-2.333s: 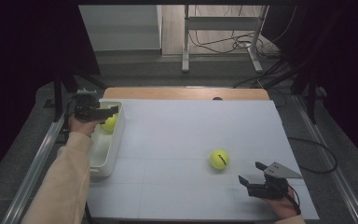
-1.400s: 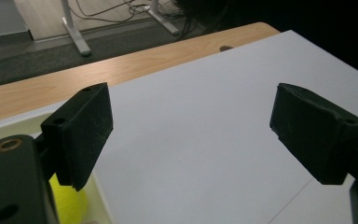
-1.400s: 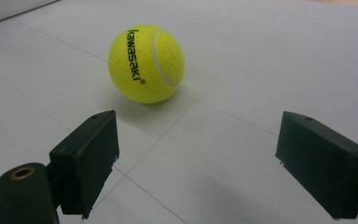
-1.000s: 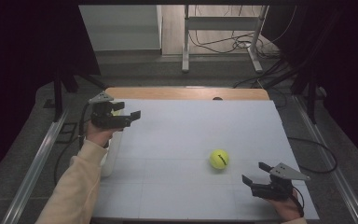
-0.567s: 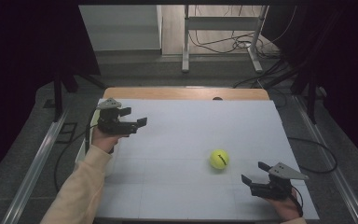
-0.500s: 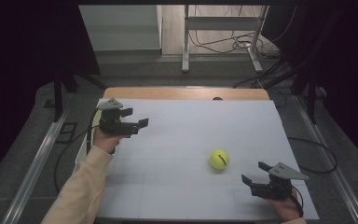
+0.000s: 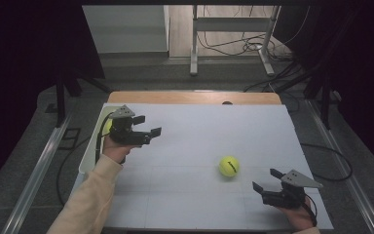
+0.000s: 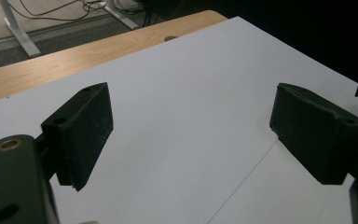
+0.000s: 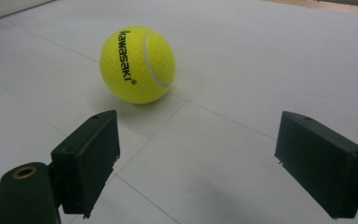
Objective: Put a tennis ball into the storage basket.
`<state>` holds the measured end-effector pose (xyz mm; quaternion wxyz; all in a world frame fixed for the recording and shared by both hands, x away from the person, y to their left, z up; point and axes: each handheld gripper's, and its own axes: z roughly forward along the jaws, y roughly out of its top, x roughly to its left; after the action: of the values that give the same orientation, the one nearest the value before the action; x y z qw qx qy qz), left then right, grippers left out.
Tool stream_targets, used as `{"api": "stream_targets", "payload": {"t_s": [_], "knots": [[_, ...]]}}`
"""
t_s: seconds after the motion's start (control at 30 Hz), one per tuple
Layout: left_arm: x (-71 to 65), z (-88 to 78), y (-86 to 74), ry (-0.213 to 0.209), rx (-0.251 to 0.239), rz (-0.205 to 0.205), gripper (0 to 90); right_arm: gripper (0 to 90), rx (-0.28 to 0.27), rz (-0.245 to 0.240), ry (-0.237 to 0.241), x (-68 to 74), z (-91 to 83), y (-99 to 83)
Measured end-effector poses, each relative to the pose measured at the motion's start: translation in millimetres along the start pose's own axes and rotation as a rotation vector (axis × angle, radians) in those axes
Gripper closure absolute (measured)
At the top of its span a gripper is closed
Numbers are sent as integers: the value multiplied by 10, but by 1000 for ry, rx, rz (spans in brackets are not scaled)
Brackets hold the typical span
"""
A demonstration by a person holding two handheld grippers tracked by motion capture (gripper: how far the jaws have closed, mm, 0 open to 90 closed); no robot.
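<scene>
A yellow tennis ball (image 7: 229,166) (image 9: 137,64) lies on the white table top (image 7: 199,131), right of the middle. My right gripper (image 7: 265,179) (image 9: 196,154) rests near the front right edge, open and empty, with the ball a short way ahead of its jaws. My left gripper (image 7: 148,125) (image 8: 191,121) hovers over the table's left part, open, with nothing but bare white surface between its jaws. A second yellow ball (image 7: 108,126) peeks out behind the left hand, inside the tray.
A white plastic tray (image 7: 88,153) runs along the table's left edge, partly under the left sleeve. A wooden strip (image 7: 195,97) borders the far edge. A metal stand and cables sit on the floor beyond.
My left gripper has left the tray and moved right, out over the table, empty. The ball that was at its jaws stays in the tray. The right gripper and the table ball have not moved.
</scene>
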<state>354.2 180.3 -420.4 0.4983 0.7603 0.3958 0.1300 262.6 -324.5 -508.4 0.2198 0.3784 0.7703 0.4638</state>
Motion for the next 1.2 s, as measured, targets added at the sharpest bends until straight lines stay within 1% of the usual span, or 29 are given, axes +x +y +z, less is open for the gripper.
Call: {"api": "stream_targets", "payload": {"t_s": [0.17,0.27,0.43,0.6,0.7,0.73,0.8,0.93,1.07,1.2], "knots": [[-32,38,-5,-16,-1,7,141,142,1,-3,6,10,9,4],[-54,75,-6,-25,-2,3,141,142,3,-7,8,16,23,11],[-120,133,-16,-46,-5,14,142,142,4,-10,15,34,29,15],[-168,176,-18,-75,0,20,142,142,2,4,13,24,28,15],[-185,179,-14,-79,2,21,142,142,0,4,10,20,38,19],[-200,170,-17,-80,-4,22,142,142,2,5,16,18,47,19],[-215,172,-34,-88,-10,16,143,142,6,-2,18,20,46,13],[-241,193,-62,-98,-8,13,142,142,-2,2,20,15,39,18],[-283,175,-62,-105,-16,16,142,142,0,-7,25,29,50,23],[-326,179,-63,-110,-11,20,143,142,0,-7,25,35,43,22]]}}
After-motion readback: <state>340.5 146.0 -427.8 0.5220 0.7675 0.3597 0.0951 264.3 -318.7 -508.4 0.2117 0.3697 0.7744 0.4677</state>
